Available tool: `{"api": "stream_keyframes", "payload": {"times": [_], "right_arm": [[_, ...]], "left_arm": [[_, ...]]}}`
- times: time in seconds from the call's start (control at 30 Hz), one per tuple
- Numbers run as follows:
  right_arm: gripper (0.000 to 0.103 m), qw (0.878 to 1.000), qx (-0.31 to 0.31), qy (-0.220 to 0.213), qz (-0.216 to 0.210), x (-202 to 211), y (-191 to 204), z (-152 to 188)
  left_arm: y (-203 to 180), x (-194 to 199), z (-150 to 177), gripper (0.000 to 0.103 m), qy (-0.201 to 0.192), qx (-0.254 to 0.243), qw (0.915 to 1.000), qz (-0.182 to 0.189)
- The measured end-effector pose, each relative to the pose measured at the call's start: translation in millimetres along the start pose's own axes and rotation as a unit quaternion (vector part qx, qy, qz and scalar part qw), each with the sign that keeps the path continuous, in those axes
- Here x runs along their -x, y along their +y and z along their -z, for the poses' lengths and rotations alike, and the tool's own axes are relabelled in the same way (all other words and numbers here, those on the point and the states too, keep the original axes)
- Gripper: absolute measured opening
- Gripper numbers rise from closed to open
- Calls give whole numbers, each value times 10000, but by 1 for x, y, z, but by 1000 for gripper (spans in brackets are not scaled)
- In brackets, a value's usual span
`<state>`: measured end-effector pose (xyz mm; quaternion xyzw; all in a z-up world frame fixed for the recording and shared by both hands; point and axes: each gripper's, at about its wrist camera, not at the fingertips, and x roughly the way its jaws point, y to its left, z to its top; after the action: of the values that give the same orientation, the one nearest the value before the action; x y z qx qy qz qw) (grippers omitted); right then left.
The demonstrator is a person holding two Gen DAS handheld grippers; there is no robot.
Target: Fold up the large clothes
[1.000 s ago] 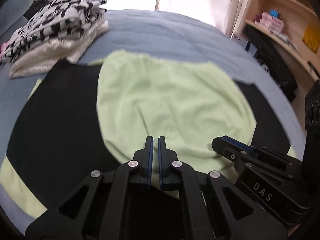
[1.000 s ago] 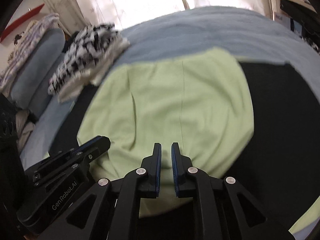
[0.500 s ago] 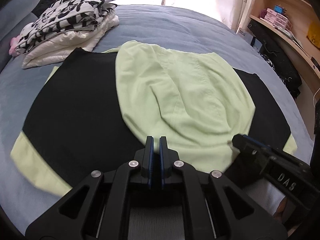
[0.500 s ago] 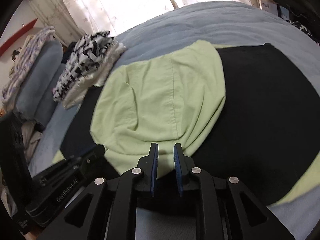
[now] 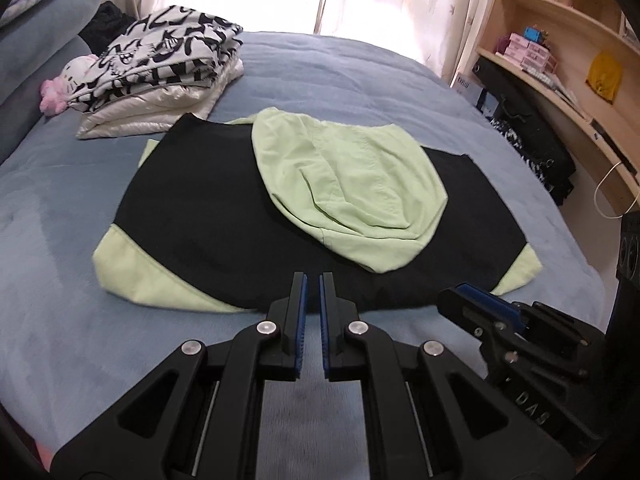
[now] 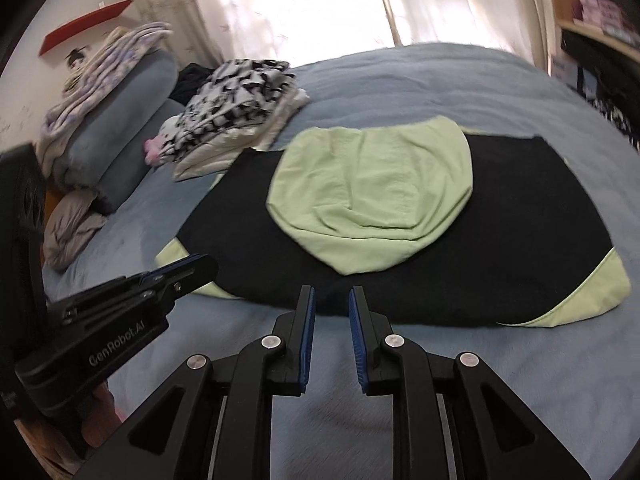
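Left tool (image 5: 312,276) was clenched, its blue pads nearly touching, with nothing between them. It pointed downward at a slant toward the near edge of the bed (image 5: 60,208), its tips just short of the black hem of the hooded garment (image 5: 200,208). Right tool (image 6: 331,290) stood released, a clear gap between its pads and no cloth in that gap; its jaws were at a slight opening only. It was angled downward in the same manner, tips over the blue cover just before the garment's near edge. Both tools were side by side, each visible at the lower corner of the other's view, neither touching the fabric.

Folded into a wide rectangle, the garment lay across the middle of the bed, black with pale green corners at its near left and near right. Its pale green hood (image 5: 352,192) lay flat on top, slightly wrinkled, toward the right of centre in the left wrist view.

Near the far left corner of the bed, a stack of folded clothes (image 5: 160,68) sat apart from the garment, with a patterned black-and-white piece on top. A wooden shelf unit (image 5: 560,40) stood beyond the right edge of the bed.
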<state>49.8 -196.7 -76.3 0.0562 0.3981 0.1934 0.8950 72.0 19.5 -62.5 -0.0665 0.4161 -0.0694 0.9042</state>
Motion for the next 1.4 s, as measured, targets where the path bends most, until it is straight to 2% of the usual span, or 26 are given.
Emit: {"api": "stream_keyframes", "payload": {"times": [0.13, 0.27, 0.33, 0.4, 0.47, 0.7, 1.0, 1.1, 1.27, 1.4], "right_arm": [[18, 9994, 276, -218, 46, 24, 19, 6], [28, 9985, 431, -334, 63, 38, 32, 9], [28, 9984, 468, -319, 74, 39, 37, 11], [28, 9985, 471, -271, 80, 38, 39, 11], [28, 9987, 439, -227, 84, 36, 39, 12], [28, 9989, 413, -147, 143, 21, 35, 10], [28, 9997, 173, 36, 171, -25, 17, -1], [28, 9998, 63, 82, 156, -40, 10, -4], [28, 9997, -108, 163, 160, -64, 0, -12], [28, 9995, -189, 131, 204, -80, -6, -24]], "left_arm": [[6, 27, 11, 4, -122, 22, 9999, 84], [13, 41, 22, 7, -171, 99, 9997, 143], [21, 43, 29, 17, -146, 215, 9993, 278], [33, 41, 35, 37, -101, 438, 9980, 447], [43, 38, 40, 44, -65, 663, 9963, 548], [79, 6, 53, 45, 150, 1454, 9856, 852], [127, -47, 63, 45, 231, 2534, 9611, 1073], [135, -61, 61, 45, 175, 2738, 9549, 1137], [152, -93, 51, 45, 164, 3158, 9398, 1298], [161, -111, 37, 45, 55, 3343, 9332, 1314]]}}
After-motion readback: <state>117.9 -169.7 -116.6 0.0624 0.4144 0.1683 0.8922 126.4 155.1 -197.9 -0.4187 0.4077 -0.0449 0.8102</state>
